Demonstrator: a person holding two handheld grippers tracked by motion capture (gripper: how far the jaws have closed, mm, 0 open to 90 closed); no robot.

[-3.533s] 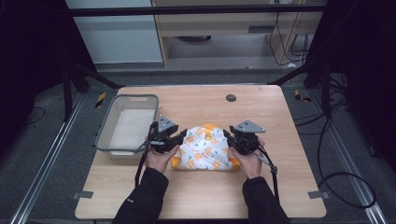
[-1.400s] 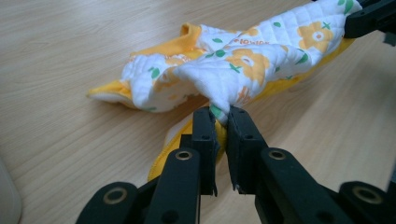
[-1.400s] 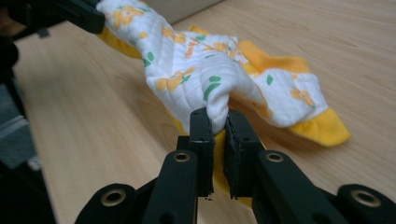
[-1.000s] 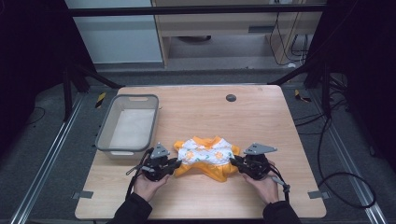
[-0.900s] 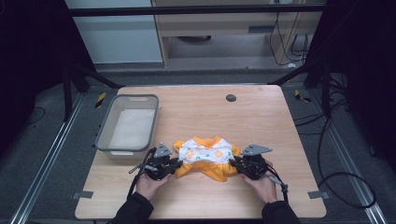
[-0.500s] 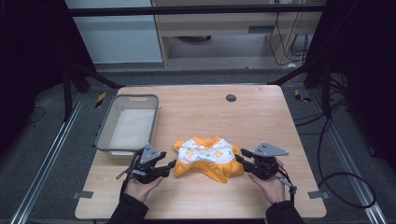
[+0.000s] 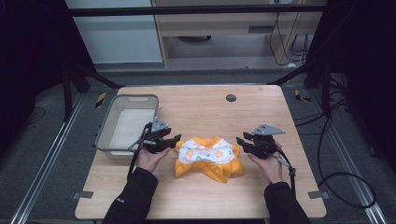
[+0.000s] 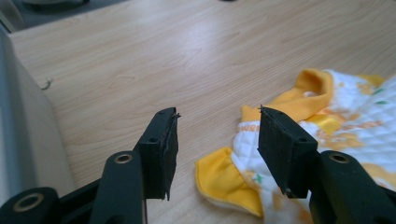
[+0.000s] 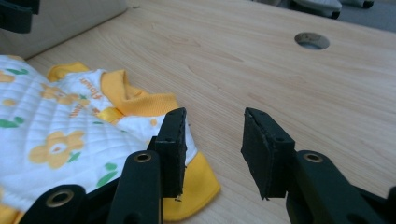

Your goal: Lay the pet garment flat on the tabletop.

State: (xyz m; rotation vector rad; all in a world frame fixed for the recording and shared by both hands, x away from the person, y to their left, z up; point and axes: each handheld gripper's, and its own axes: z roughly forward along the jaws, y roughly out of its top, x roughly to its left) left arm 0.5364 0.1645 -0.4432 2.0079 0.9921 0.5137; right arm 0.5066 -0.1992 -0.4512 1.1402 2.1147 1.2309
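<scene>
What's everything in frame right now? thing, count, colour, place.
garment: 1, orange and white with flower print, crumpled at table's near middle
bin: 1, grey, table's left side
table: 1, light wood, centre
hole: 1, dark, far part of tabletop
left tongs: 1, black, open, just left of garment, nothing between the jaws
right tongs: 1, black, open, just right of garment, nothing between the jaws

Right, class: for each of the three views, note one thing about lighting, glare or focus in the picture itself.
High view: the light wooden table is lit while the surroundings fall into near-black. Left gripper view: a pale sheen of glare crosses the wood; the grey plastic bin at the edge is soft. Right gripper view: the yellow-and-white quilted baby garment looks slightly soft; the black jaws are dark.
</scene>
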